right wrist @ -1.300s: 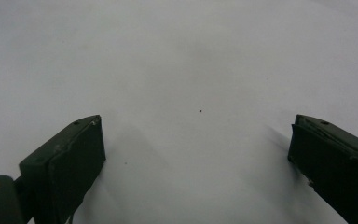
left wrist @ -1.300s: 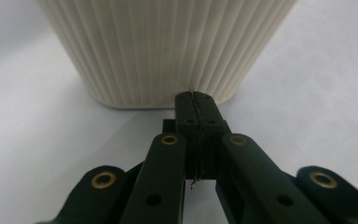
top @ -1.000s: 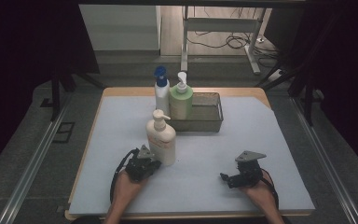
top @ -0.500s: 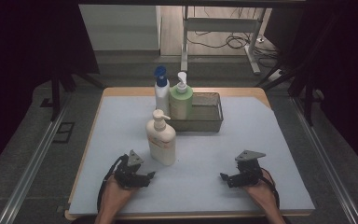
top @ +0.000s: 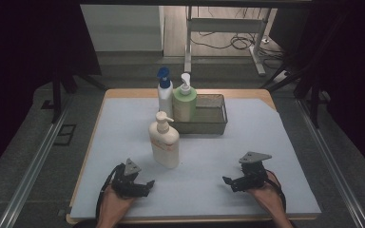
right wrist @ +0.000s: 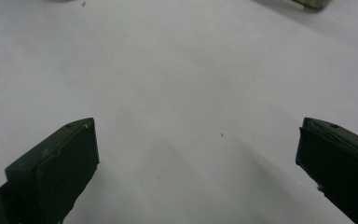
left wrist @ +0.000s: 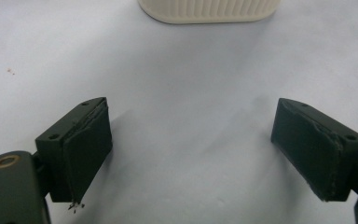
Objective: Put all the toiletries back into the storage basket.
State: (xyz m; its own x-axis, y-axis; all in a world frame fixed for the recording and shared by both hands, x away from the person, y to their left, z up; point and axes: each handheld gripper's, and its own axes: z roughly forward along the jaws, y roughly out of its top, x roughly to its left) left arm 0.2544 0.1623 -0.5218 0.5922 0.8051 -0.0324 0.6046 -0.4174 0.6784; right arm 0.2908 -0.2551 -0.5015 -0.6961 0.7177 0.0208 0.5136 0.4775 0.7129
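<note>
A cream pump bottle [top: 164, 142] stands upright on the white mat [top: 266, 142], left of the middle. My left gripper [top: 147, 186] lies low on the mat just in front of it and to its left, clear of it. Its jaws have just been opening and nothing is between them. In the left gripper view both black pads [left wrist: 86, 149] stand wide apart over bare mat, with the cream bottle's ribbed base [left wrist: 209, 9] ahead. My right gripper [top: 229, 184] rests open near the front right, and its pads [right wrist: 60, 168] are spread over bare mat.
A white bottle with a blue cap [top: 164, 95] and a green bottle with a white pump [top: 185, 102] stand at the left end of a dark mesh basket [top: 211, 124] at the back middle. Wooden table edges frame the mat, and dark floor surrounds the table.
My left gripper has drawn back from the cream bottle's side toward the front edge. Its jaws have spread apart. The bottle stays upright and the right hand has kept still.
</note>
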